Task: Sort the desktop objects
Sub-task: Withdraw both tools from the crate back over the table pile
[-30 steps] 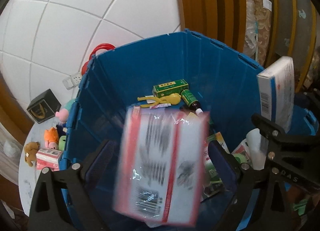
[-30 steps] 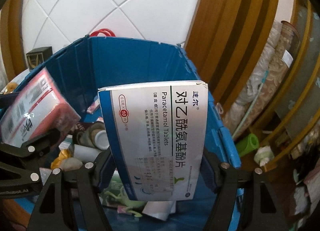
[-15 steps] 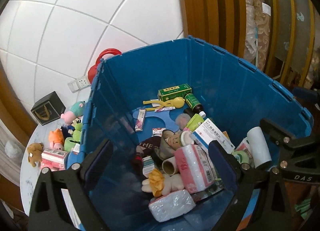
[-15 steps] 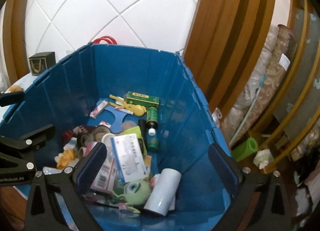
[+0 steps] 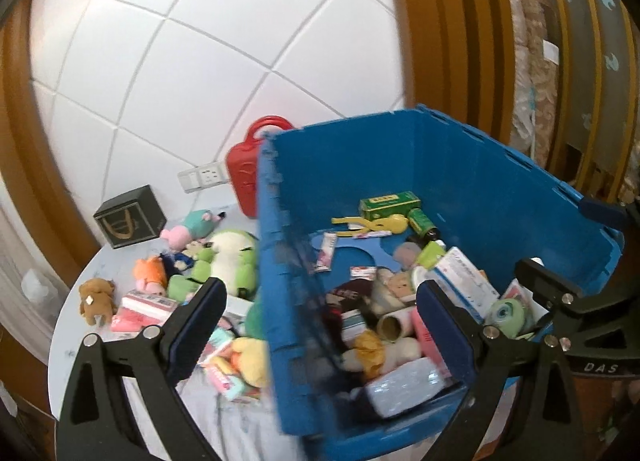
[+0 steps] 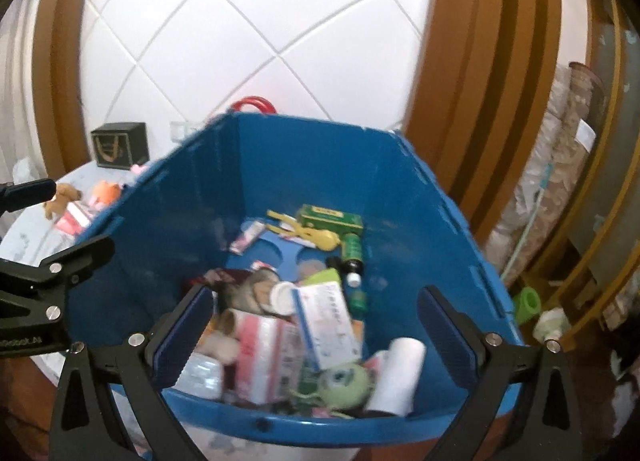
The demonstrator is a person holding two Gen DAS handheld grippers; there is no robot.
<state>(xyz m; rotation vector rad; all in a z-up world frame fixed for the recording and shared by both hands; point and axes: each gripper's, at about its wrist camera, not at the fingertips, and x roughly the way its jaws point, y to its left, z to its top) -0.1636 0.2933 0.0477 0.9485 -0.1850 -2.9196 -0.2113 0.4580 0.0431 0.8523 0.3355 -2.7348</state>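
A blue bin (image 5: pixel 500 181) (image 6: pixel 420 221) holds a heap of items: the white-and-blue Paracetamol box (image 6: pixel 326 319) (image 5: pixel 464 285), the pink-and-white tissue pack (image 6: pixel 260 349), a green box (image 5: pixel 390 203), a yellow figure (image 6: pixel 308 231), a white roll (image 6: pixel 396 375) and a green one-eyed plush (image 6: pixel 344 381). My left gripper (image 5: pixel 320 329) is open and empty, over the bin's left wall. My right gripper (image 6: pixel 316 337) is open and empty above the bin's near rim.
Left of the bin, the round white table (image 5: pixel 72 325) carries several plush toys (image 5: pixel 228 261), a pink pack (image 5: pixel 146 303) and a black box (image 5: pixel 130 217). A red case (image 5: pixel 248 177) stands against the tiled wall. Rolled fabrics (image 6: pixel 560 181) stand at the right.
Both grippers have opened: the tissue pack and the Paracetamol box dropped into the bin. Both grippers have pulled back; the left one has swung left toward the table.
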